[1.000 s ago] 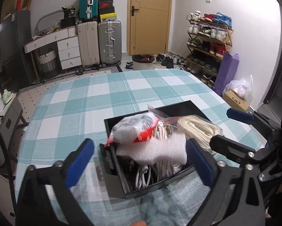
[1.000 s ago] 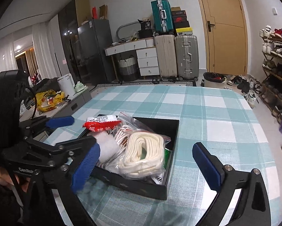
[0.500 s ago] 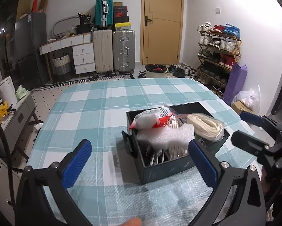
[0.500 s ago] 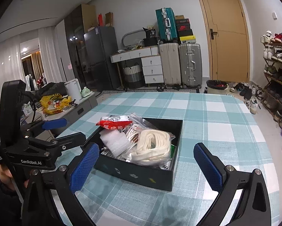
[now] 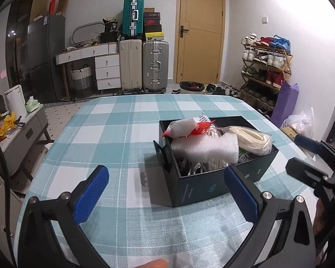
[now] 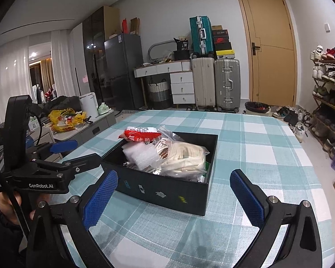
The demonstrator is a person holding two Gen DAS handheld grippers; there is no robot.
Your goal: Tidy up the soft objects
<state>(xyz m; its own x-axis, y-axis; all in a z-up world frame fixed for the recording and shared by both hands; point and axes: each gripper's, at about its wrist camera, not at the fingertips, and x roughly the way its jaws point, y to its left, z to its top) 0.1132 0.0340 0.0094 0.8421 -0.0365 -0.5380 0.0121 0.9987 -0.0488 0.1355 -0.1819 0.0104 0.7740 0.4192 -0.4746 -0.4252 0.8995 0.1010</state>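
Both pairs of tongs, the left gripper (image 5: 166, 192) and the right gripper (image 6: 173, 195), are spread wide and empty, and over the last second they have drawn back and up from the black box (image 6: 167, 189), which reads as a soft item just released or the packing finished. At twelve o'clock of the right gripper, the box sits on the checked tablecloth (image 6: 256, 147), heaped with a foam sheet (image 5: 205, 147), a bagged white rope (image 6: 185, 158) and a red-and-white packet (image 6: 141, 135). What lies beneath the heap is hidden, and the packet's print is too small to read.
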